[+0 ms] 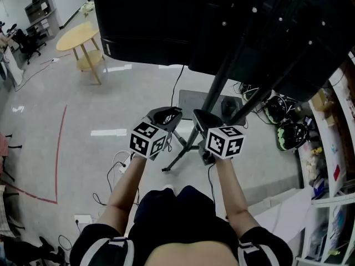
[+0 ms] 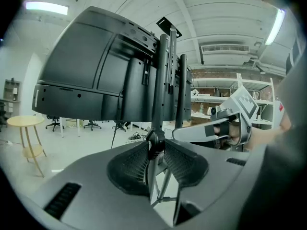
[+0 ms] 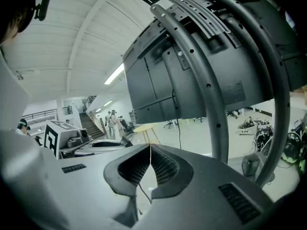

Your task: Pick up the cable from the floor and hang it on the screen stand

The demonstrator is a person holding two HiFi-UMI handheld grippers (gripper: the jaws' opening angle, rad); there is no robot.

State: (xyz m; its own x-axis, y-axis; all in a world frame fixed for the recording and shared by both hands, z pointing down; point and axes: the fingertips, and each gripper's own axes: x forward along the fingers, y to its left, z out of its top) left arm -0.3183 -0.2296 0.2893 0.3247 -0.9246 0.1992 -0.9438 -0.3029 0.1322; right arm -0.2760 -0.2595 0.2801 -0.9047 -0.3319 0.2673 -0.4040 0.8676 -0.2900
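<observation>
The left claw (image 2: 156, 150) pinches a dark lump of the cable (image 2: 154, 139) just in front of the screen stand (image 2: 162, 80), likely to hook it there. The right claw (image 3: 150, 150), pads pressed together seemingly on a thin strand, holds slack beside the stand.

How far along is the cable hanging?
Done: a thin dark cable is off the floor, pinched in the right gripper. In hand: both grippers are up by the screen stand; the left gripper grips a dark lump, perhaps its plug. Left: hanging it there.
</observation>
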